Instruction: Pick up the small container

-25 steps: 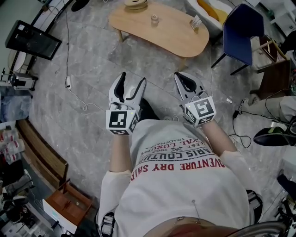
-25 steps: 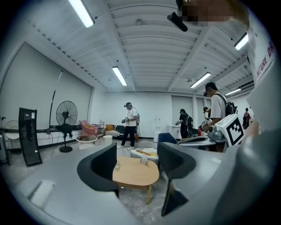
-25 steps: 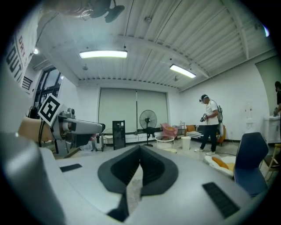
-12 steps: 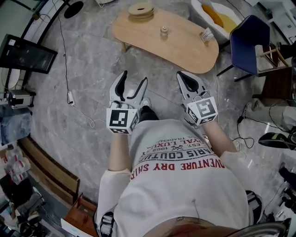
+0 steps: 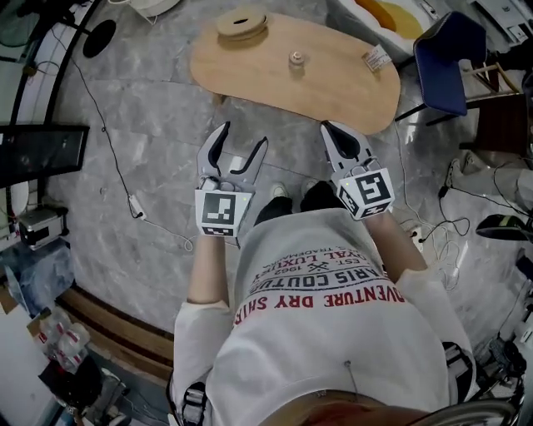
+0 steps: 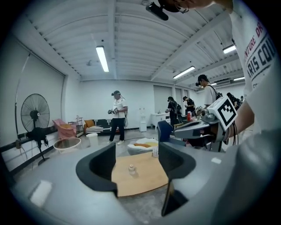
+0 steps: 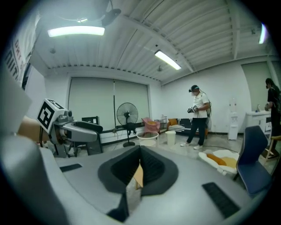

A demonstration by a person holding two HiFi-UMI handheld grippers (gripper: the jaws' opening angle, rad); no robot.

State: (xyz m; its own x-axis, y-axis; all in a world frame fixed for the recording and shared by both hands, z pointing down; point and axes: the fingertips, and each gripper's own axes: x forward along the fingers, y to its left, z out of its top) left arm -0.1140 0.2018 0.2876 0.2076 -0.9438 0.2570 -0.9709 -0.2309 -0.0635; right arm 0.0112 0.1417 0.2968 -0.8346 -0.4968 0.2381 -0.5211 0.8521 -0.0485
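Observation:
The small container [image 5: 296, 59] is a little pale jar standing upright near the middle of a low wooden table [image 5: 333, 91], ahead of both grippers. In the left gripper view the small container [image 6: 131, 169] shows far off between the open jaws of my left gripper [image 6: 137, 159]. In the head view the left gripper [image 5: 243, 140] hovers above the floor, short of the table, with nothing between its fingers. My right gripper [image 5: 331, 130] is held level beside it, its jaws together and empty. The right gripper [image 7: 139, 163] points past the table's edge.
A round wooden spool [image 5: 242, 22] and a small card [image 5: 376, 58] also lie on the table. A blue chair [image 5: 450, 58] stands at its right end. Cables [image 5: 133, 204] trail over the grey floor, and a dark monitor [image 5: 42, 154] sits at the left. People stand far back in the room.
The person has stepped toward the table, which now lies closer ahead of the grippers. Both grippers keep their pose and jaw openings.

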